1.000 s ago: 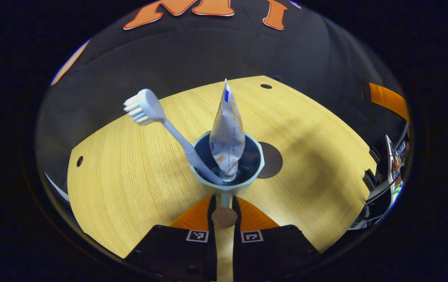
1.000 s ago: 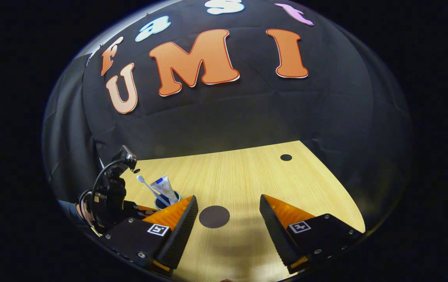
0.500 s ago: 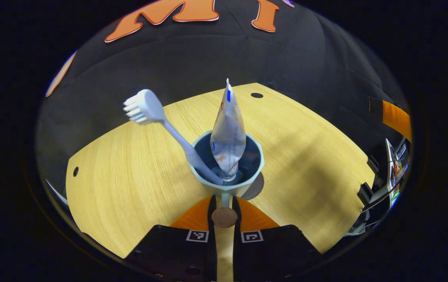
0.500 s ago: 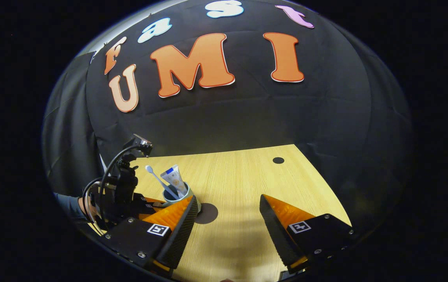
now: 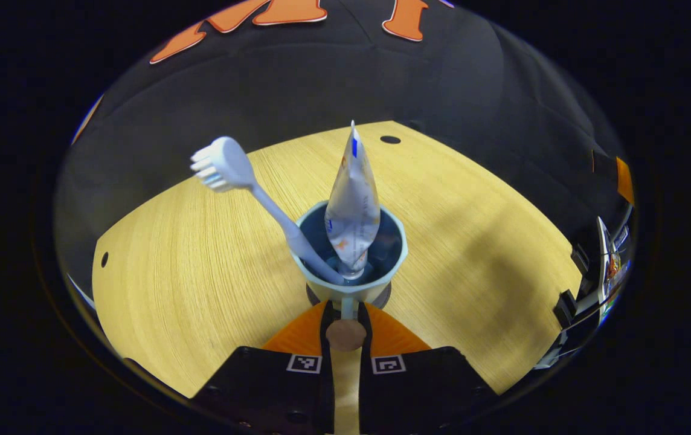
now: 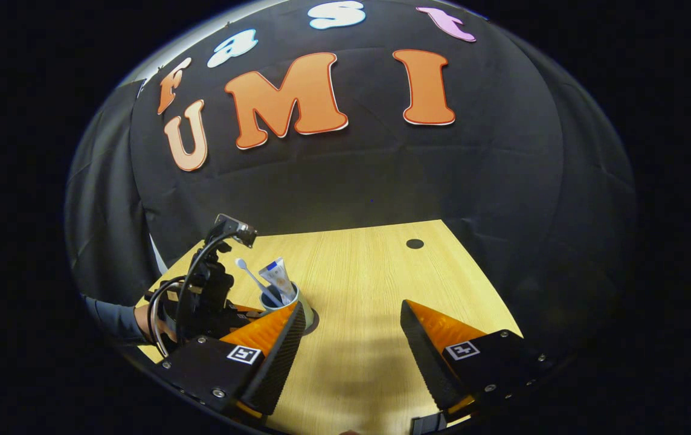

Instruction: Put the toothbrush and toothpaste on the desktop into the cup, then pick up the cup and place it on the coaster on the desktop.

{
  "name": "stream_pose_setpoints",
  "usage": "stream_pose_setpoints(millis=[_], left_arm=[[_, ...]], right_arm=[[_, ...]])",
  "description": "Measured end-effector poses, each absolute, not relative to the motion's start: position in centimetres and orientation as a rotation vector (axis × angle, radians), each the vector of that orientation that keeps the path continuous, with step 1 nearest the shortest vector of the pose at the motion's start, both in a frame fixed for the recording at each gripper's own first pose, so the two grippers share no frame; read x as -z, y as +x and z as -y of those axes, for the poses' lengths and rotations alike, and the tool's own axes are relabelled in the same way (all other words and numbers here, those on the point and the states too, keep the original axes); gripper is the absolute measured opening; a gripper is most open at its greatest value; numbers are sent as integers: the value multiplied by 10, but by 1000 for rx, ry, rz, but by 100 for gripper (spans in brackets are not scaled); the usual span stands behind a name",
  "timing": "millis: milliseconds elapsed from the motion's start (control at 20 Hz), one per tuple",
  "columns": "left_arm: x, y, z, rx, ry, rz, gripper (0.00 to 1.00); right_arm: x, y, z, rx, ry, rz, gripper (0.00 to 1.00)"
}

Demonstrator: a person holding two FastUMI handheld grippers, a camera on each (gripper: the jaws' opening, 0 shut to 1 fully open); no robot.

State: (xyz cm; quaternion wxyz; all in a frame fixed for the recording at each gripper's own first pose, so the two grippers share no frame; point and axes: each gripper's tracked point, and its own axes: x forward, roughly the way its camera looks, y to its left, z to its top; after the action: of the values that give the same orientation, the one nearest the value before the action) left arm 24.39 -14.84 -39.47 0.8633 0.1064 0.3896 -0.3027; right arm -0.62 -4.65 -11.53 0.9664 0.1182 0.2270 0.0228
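Inside the cup, toothbrush leans head-up leftward.

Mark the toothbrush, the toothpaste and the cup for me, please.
toothbrush [image 5: 224, 166], left gripper view, on the head.
toothpaste [image 5: 353, 205], left gripper view, on the middle of the tube.
cup [image 5: 400, 254], left gripper view, on the rim at its right side.

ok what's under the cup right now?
The dark coaster is under the cup; only its edges peek out either side of the base. Whether the cup actually rests on it is hidden. The left gripper grips the cup's handle.
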Motion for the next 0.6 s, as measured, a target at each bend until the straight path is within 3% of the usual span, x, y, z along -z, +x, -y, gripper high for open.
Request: stream_pose_setpoints(millis=[250, 350, 400, 550, 600], left_arm=[[384, 240, 150, 628, 241, -785, 26], [368, 242, 145, 613, 250, -732, 48], [357, 243, 144, 606, 258, -693, 64], [320, 239, 135, 574, 246, -594, 72], [308, 236, 130, 548, 228, -567, 85]], right_arm=[[114, -4, 45, -64, 244, -453, 95], [111, -2, 43, -80, 240, -447, 95], [109, -1, 41, -89, 238, -441, 95], [99, 2, 37, -115, 233, -414, 95], [96, 4, 36, -123, 227, -399, 95]])
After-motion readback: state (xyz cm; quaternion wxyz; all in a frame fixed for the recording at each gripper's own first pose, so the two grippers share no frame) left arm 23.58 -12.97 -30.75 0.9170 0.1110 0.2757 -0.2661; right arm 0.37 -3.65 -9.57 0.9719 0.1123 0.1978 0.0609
